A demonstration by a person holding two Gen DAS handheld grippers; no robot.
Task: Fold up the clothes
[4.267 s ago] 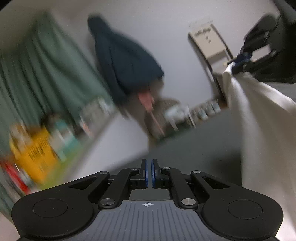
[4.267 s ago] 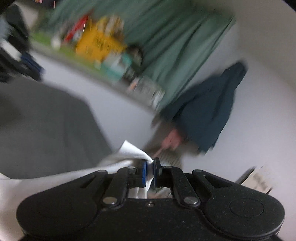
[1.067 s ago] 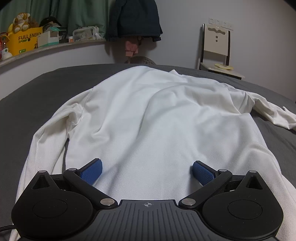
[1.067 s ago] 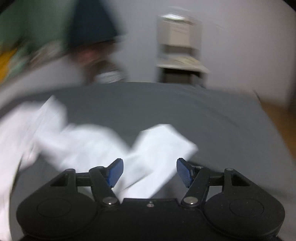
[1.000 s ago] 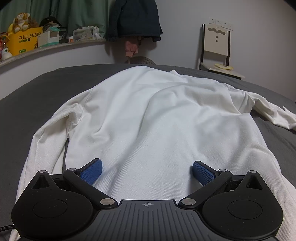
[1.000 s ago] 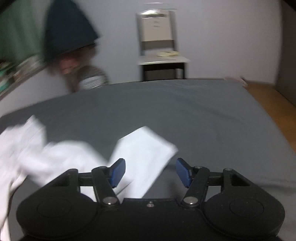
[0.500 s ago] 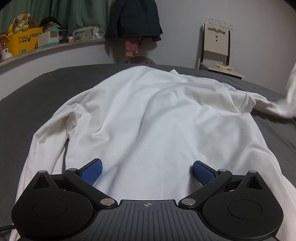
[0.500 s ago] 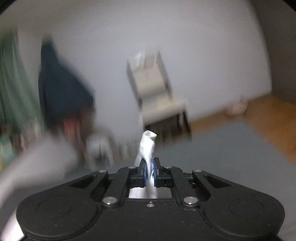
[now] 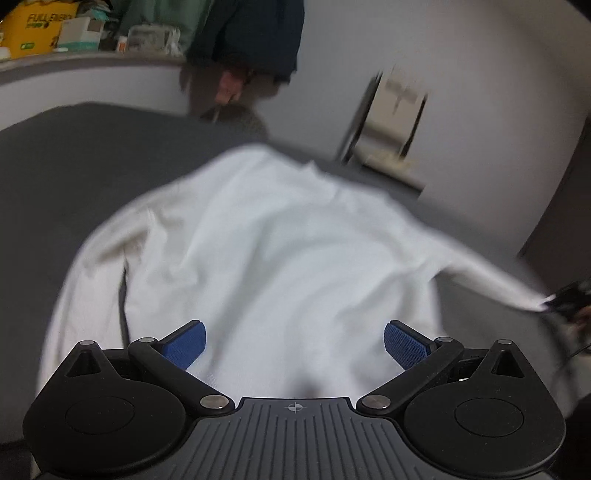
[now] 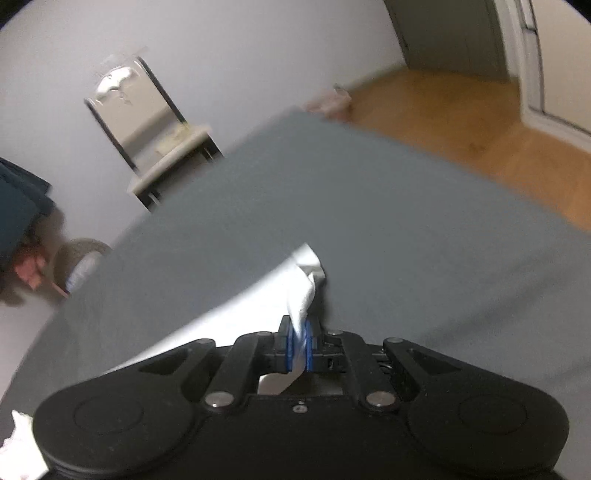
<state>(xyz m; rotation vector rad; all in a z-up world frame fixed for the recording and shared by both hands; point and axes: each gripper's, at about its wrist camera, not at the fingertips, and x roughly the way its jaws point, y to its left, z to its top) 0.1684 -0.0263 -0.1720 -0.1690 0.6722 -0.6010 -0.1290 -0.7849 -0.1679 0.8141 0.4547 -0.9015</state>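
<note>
A: While the grey bed carries it, where does the white shirt lie?

B: Spread flat on the bed, one sleeve pulled out sideways.

A: And the tools?

B: The left tool is released above the hem; the right tool is clenched on the cuff.

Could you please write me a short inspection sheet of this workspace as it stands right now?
Surface: grey bed cover, mostly bare.
Job's things: white long-sleeved shirt spread flat; its right sleeve pulled out sideways.
Clutter: nothing seen on the bed.
Grippers: left gripper open above the hem; right gripper shut on the sleeve cuff.
Cables: a thin dark one, blurred, beside the right gripper.
Surroundings: chair, hanging dark jacket, cluttered ledge, wooden floor.
</note>
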